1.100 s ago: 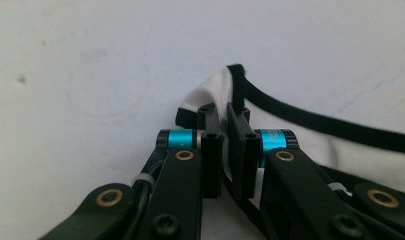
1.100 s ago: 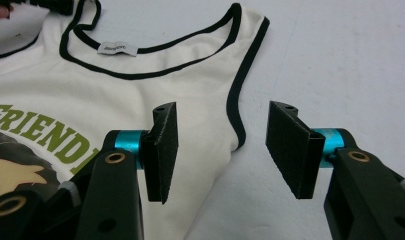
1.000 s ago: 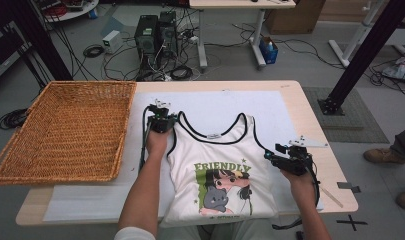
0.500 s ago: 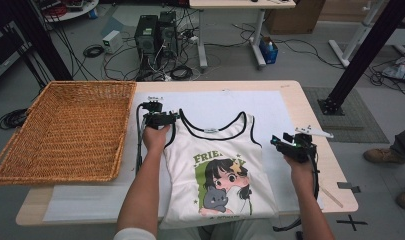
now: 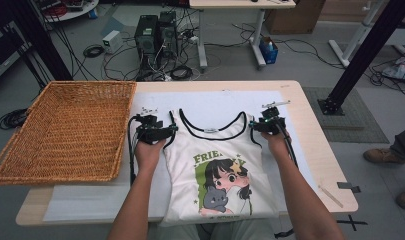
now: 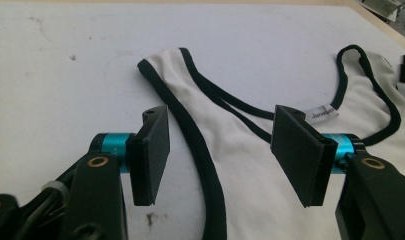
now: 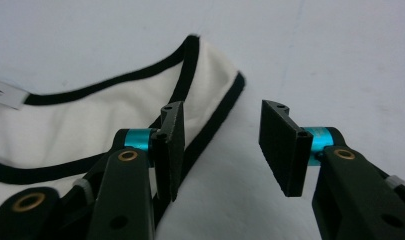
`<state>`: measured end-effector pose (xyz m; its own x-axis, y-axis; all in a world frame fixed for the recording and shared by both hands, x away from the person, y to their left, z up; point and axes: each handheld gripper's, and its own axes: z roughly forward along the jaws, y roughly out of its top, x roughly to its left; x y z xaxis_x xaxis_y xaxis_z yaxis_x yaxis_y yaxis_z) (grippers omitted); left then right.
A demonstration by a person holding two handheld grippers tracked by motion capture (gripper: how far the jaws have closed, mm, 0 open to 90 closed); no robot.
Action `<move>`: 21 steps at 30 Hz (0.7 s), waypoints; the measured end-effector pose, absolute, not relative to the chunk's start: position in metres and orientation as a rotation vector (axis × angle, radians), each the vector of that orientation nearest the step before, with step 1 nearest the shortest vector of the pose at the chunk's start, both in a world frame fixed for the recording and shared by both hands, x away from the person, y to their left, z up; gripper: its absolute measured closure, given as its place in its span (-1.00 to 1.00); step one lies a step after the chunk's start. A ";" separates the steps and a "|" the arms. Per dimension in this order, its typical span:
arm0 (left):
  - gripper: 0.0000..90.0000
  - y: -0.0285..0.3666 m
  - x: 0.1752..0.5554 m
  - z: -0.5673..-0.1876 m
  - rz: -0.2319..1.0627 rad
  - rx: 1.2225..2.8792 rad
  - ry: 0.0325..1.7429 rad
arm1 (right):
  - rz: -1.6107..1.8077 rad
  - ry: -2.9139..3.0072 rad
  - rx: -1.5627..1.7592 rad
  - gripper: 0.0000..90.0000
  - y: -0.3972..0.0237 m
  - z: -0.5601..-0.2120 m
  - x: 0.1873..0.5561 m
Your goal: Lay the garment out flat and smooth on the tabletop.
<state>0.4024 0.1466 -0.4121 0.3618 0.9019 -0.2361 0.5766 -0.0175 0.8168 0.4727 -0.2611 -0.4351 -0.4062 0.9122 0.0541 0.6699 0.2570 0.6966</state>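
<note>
Reading the tank top [image 5: 220,170] flat on the table [image 5: 310,125], we make out "FRIE" in green over a cartoon girl; neck label illegible. Left gripper [image 5: 171,129] fingers just opening, empty; right gripper [image 5: 252,125] fingers closing, apart, at its shoulder strap [image 7: 210,95].

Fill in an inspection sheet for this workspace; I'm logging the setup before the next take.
Surface: wooden table under a white mat.
Job's things: white tank top lying flat, print up.
Clutter: wicker basket at left.
Grippers: left hand-held gripper open at one shoulder strap; right hand-held gripper open at the other; neither pinching cloth.
Cables: one trails from each gripper; more lie on the floor.
Surroundings: computer towers, a shoe.
</note>
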 end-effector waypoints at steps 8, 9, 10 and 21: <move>-0.10 0.146 0.389 -0.419 0.422 1.702 1.333 | 0.868 2.127 1.439 0.98 -0.255 -0.433 0.488; -0.10 0.144 0.387 -0.420 0.422 1.703 1.328 | 0.868 2.127 1.439 0.98 -0.255 -0.433 0.488; -0.10 0.143 0.385 -0.421 0.428 1.707 1.322 | 0.899 2.058 1.467 0.98 -0.260 -0.425 0.489; -0.10 0.134 0.369 -0.434 0.421 1.795 1.343 | 1.066 1.938 1.532 0.29 -0.283 -0.402 0.477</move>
